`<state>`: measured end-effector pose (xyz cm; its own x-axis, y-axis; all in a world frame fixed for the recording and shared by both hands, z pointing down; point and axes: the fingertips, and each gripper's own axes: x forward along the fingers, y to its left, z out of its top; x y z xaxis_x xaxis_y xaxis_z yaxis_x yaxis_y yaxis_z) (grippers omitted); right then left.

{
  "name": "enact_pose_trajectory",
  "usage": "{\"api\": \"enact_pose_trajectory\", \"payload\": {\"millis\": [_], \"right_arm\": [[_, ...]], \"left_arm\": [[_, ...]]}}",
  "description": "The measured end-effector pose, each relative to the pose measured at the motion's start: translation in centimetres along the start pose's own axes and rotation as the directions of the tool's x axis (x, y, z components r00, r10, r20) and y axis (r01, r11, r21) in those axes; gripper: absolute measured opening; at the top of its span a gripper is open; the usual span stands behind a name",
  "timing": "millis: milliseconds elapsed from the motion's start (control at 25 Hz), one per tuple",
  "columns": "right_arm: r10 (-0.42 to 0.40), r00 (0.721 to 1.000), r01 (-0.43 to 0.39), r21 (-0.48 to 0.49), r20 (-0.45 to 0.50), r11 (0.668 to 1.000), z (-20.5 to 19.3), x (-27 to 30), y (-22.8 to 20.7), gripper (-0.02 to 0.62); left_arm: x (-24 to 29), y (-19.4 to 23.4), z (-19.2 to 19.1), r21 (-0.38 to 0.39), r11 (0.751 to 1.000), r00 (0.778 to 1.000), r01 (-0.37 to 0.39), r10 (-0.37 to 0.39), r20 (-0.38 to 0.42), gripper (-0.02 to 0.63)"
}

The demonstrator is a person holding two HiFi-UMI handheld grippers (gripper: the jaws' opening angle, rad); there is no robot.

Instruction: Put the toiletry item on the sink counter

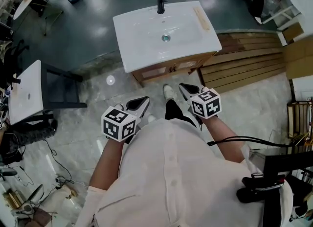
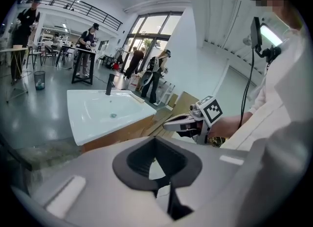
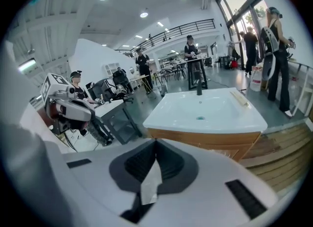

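While both grippers hang near torso, well apart from sink, risk sits with item's placement.

Head view: left gripper (image 1: 142, 102) and right gripper (image 1: 185, 90) have jaws together, empty. Toiletry item (image 1: 201, 18) lies flat on sink worktop (image 1: 137, 50), on right rim close to edge.

Left gripper view: jaws pressed together, nothing between. Item (image 2: 138, 97) on far right rim.

Right gripper view: jaws together, empty. Item (image 3: 239, 98) lies above wooden planks (image 3: 274, 157). Any nudge or clumsy re-grasp likely tips it off.

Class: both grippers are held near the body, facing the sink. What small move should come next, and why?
Probably just hold the left gripper and right gripper back: both are shut and empty, and a slim beige stick-like item already lies on the white sink counter, right of the basin.
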<state>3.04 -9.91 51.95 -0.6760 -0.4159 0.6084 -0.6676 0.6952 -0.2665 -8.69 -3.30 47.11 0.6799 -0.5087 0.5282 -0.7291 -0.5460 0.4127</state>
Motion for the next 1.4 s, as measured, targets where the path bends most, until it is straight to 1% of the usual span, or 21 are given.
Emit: {"api": "enact_pose_trajectory", "payload": {"millis": [200,600,1040,1400], "right_arm": [[0.02,1.0,-0.02,-0.016,0.006,1.0,-0.5,-0.3,2.2,0.005],[0.033,0.999,-0.032,-0.049,0.022,0.998,-0.3,-0.2,3.8,0.005],[0.03,0.999,-0.029,-0.058,0.016,0.998,-0.4,-0.9,4.0,0.005],[0.03,0.999,-0.029,-0.046,0.015,0.999,-0.9,-1.0,3.5,0.005]], "left_arm": [[-1.2,-0.5,-1.1,0.013,1.0,1.0,-0.02,0.02,0.001,0.006],[-2.4,-0.4,-2.3,0.006,0.999,0.999,-0.033,0.033,0.003,0.006],[-1.8,-1.0,-2.3,0.005,1.0,1.0,-0.014,0.014,0.002,0.006],[-1.1,-1.1,-2.6,0.002,1.0,1.0,-0.005,0.005,-0.016,0.006]]}}
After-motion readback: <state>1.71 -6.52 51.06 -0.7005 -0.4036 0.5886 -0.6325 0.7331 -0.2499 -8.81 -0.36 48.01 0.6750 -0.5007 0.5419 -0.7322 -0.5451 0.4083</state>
